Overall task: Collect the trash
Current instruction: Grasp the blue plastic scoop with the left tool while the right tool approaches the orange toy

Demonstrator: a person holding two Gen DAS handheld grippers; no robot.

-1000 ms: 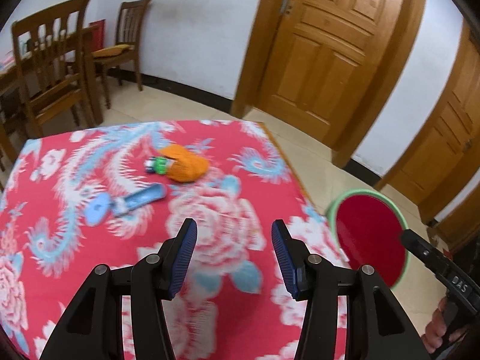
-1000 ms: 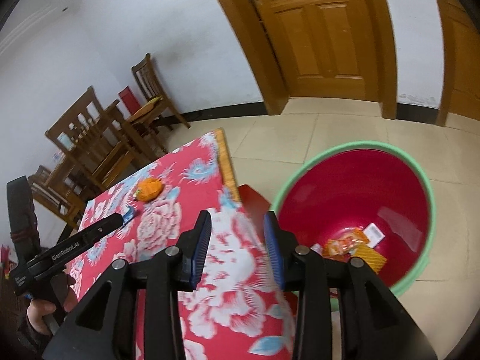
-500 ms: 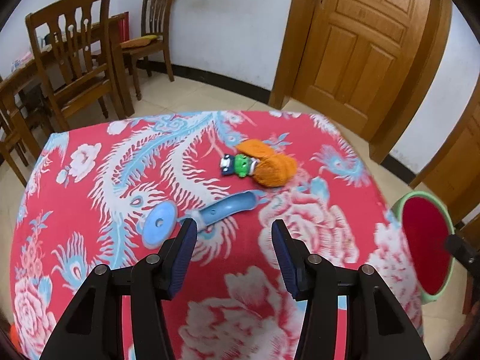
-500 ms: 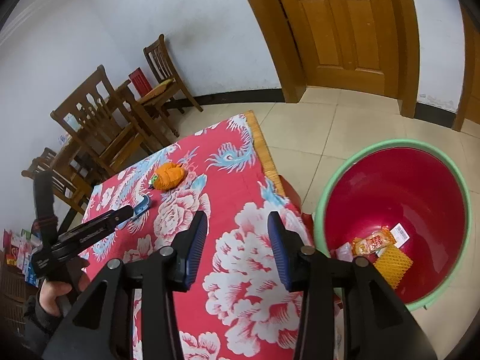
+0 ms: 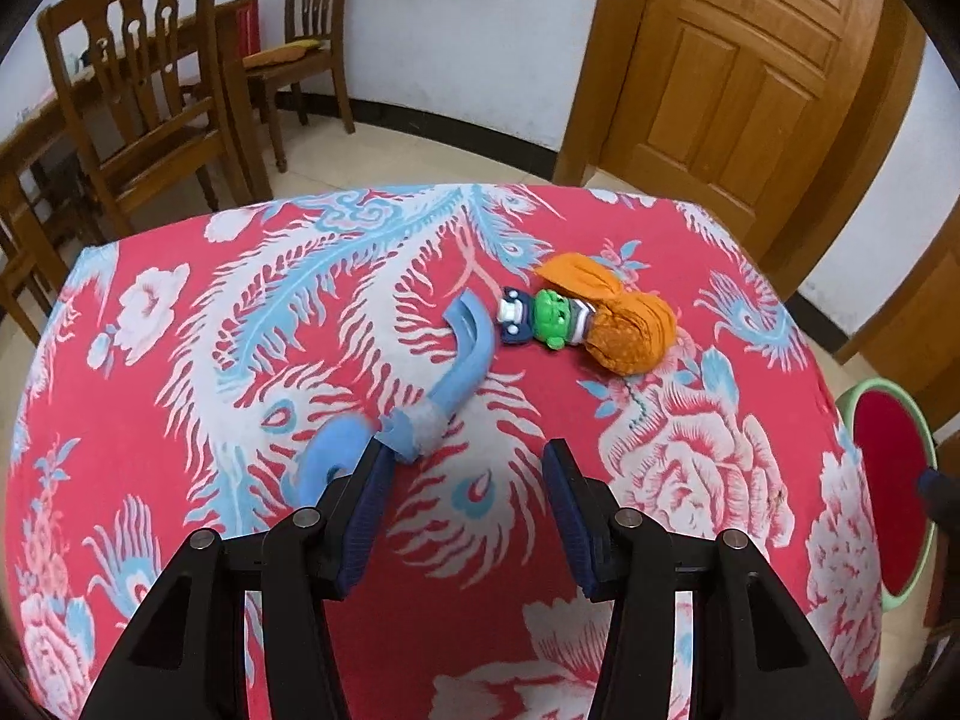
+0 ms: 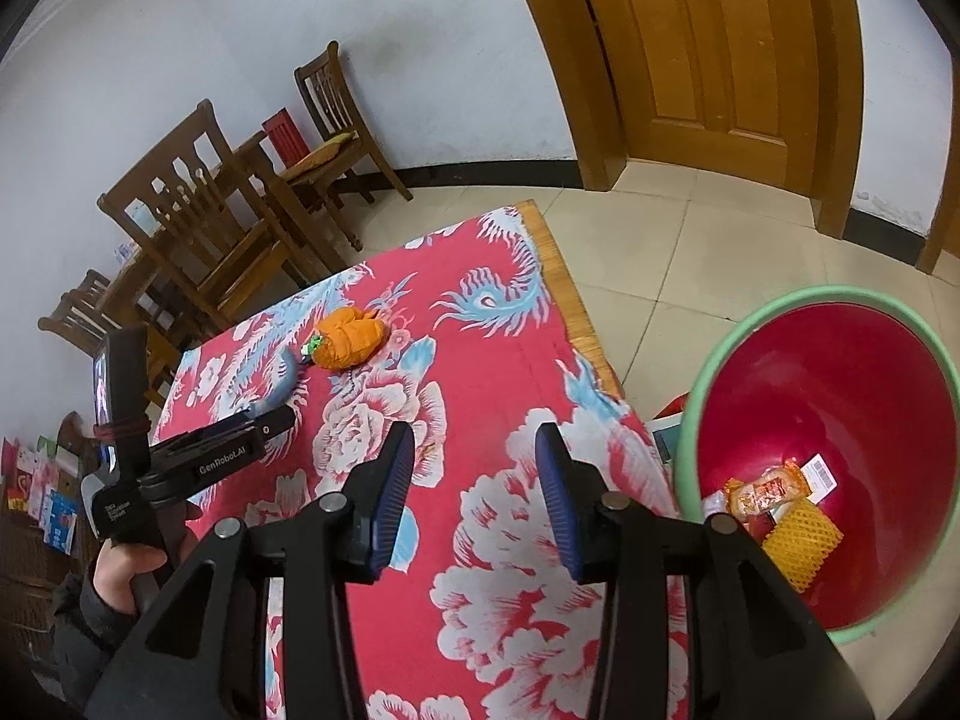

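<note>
On the red flowered tablecloth (image 5: 690,540) lie a curved blue plastic piece (image 5: 465,360), a small green and dark-blue item (image 5: 540,318) and a crumpled orange bag (image 5: 624,324). My left gripper (image 5: 467,450) hangs low over the cloth, its jaws closing. Only cloth shows between them. The blue piece's wrapped end sits at the left fingertip (image 5: 375,480). My right gripper (image 6: 474,431) is open and empty over the table's near right part, with the left gripper (image 6: 279,420) to its left. The red bin with a green rim (image 6: 708,372) stands on the floor to the right.
The bin holds an orange wrapper (image 6: 768,489), a yellow foam net (image 6: 801,537) and a label. Wooden chairs (image 5: 150,90) and another table stand beyond the far table edge. A wooden door (image 5: 738,72) is at the back right. Tiled floor (image 6: 660,252) surrounds the table.
The left gripper has sunk and moved in toward the blue piece, which now lies at its left fingertip. Its jaws stand slightly narrower. The right gripper's view has shifted little.
</note>
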